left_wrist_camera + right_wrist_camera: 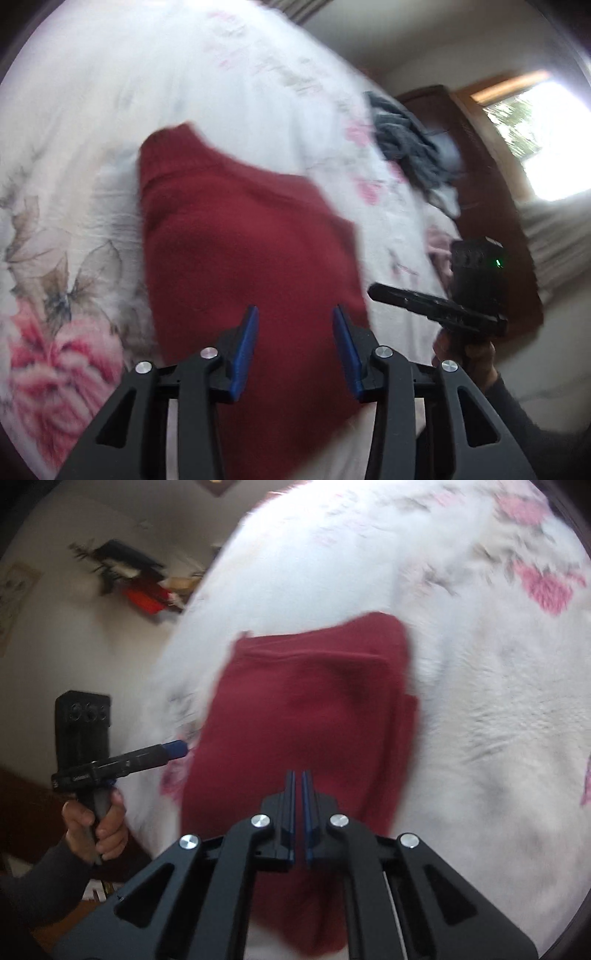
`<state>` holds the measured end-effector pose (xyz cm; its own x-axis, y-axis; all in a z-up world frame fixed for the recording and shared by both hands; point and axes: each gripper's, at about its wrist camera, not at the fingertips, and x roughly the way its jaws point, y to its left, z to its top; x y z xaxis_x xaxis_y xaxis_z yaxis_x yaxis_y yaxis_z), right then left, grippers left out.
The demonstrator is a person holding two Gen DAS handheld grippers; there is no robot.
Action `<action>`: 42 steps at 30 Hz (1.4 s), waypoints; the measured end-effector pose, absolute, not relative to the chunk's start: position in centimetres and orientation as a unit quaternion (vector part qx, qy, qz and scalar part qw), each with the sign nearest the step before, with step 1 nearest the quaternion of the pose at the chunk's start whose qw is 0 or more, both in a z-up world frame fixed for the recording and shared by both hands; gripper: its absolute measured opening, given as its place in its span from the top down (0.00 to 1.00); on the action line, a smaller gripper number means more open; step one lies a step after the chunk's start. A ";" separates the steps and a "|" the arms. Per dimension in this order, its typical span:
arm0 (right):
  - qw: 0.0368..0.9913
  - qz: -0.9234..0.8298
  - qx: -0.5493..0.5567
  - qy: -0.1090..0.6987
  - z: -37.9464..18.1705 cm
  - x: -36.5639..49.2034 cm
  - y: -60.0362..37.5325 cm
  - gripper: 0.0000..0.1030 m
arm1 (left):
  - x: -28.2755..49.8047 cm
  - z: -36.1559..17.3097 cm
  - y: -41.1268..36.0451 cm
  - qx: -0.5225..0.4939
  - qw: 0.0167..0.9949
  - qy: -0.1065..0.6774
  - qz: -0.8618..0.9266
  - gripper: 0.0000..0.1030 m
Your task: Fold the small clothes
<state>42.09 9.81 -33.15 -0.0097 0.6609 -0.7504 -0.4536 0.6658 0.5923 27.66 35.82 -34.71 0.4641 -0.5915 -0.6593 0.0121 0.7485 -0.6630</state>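
The red garment [251,236] lies on the bed [92,110], partly folded into a rough block, near the bed's near edge. The left gripper [295,314] hovers over it with fingers apart, gripping nothing. The right gripper [297,779] hangs above it with fingers nearly together, and nothing shows between them. This looks like a pause between folds; the next move probably calls for pinching an edge and carrying it across. A dark heap of clothes [413,144] sits at the bed's far edge, by a window [543,136].
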 end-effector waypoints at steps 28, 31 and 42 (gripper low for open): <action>0.711 0.266 0.021 0.650 -37.2 34.8 8.8 0.94 | 20.6 -39.9 30.7 -0.204 0.784 0.577 -0.108 0.51; 0.711 0.241 0.035 0.660 -38.5 34.7 8.6 0.93 | 20.5 -39.9 30.7 -0.226 0.785 0.569 -0.099 0.47; 0.788 0.183 -0.038 0.587 -29.5 23.2 8.5 0.12 | 8.5 -32.2 29.0 -0.145 0.825 0.546 -0.004 0.18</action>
<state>23.22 8.50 -29.47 0.2449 0.2426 -0.9387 -0.3327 0.9304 0.1537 8.47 29.01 -32.17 0.4046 -0.1652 -0.8995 -0.1516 0.9578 -0.2442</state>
